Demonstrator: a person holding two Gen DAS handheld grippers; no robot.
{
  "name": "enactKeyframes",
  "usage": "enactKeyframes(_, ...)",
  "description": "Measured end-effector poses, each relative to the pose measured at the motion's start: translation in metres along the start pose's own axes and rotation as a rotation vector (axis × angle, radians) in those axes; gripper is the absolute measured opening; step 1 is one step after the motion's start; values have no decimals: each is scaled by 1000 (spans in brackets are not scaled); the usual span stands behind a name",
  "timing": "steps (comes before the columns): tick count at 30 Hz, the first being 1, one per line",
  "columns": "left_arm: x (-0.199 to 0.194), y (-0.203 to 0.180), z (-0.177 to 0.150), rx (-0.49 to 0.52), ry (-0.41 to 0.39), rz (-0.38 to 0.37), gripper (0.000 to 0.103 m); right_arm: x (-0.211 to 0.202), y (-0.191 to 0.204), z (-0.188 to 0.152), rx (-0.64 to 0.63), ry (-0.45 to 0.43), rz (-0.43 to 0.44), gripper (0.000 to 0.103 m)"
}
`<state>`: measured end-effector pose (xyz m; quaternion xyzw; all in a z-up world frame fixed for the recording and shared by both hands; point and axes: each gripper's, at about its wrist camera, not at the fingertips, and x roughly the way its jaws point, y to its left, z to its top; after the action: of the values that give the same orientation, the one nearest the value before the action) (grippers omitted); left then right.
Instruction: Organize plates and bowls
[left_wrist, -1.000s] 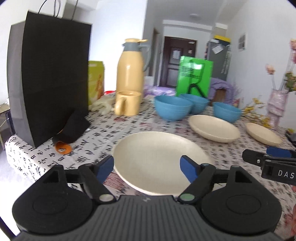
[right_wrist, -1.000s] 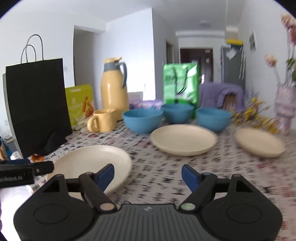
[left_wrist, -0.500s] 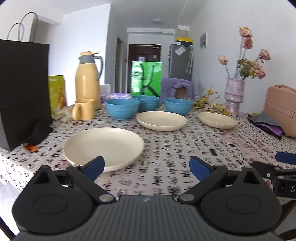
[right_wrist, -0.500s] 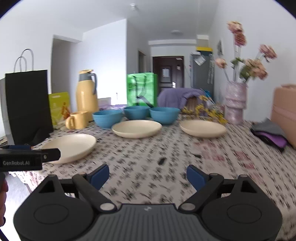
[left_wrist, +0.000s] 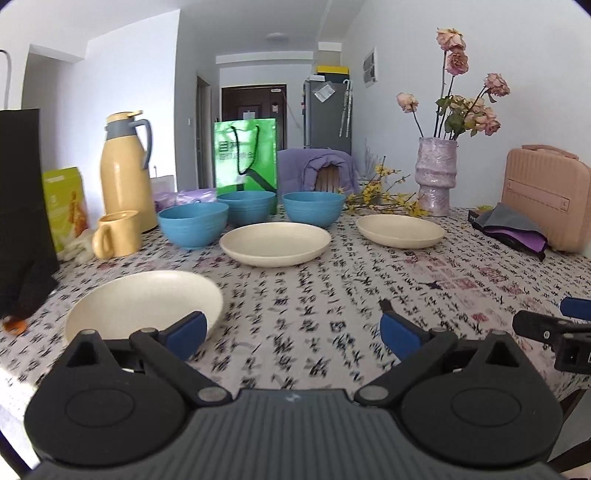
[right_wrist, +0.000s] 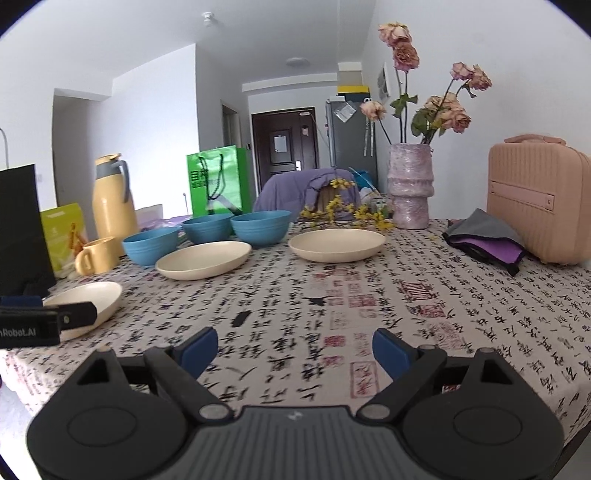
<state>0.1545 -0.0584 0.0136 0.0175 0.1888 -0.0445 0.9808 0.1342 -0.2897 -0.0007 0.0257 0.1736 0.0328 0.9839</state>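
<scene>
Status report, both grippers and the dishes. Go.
Left gripper open, empty, beside near plate. Right gripper open, empty, over bare tablecloth. Three plates, three bowls unstacked. Nothing in the way.

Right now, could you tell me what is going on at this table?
A person holds a two-finger gripper in each hand over a table covered with a calligraphy-print cloth. The left gripper and right gripper are both open and empty. Nothing has been gathered yet: three cream plates, near, middle and far, lie apart, and three blue bowls sit separately behind them. The left gripper is closest to the near plate.
</scene>
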Motion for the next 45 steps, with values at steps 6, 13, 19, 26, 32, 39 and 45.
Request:
enactKeyframes(6,46,-16,19,9,25,-46,103,32,-26,13,30,23,-54,91)
enactKeyframes(13,109,-34,52,6,50,-85,103,78,-55,40,50,37,-99,91)
enactKeyframes(19,167,-48,83,19,66,-134,103,123,-81,68,90,45,-98,91)
enactKeyframes(26,227,-67,116,53,69,-174,103,187,-105,104,127,61,-92,91)
enactKeyframes(32,273,-76,137,43,98,-201,103,237,-114,127,120,102,-88,91)
enactKeyframes(39,334,-89,151,20,172,-212,103,287,-126,141,110,134,-109,89)
enactKeyframes(45,388,-97,153,29,234,-193,86,338,-141,143,154,175,-121,74)
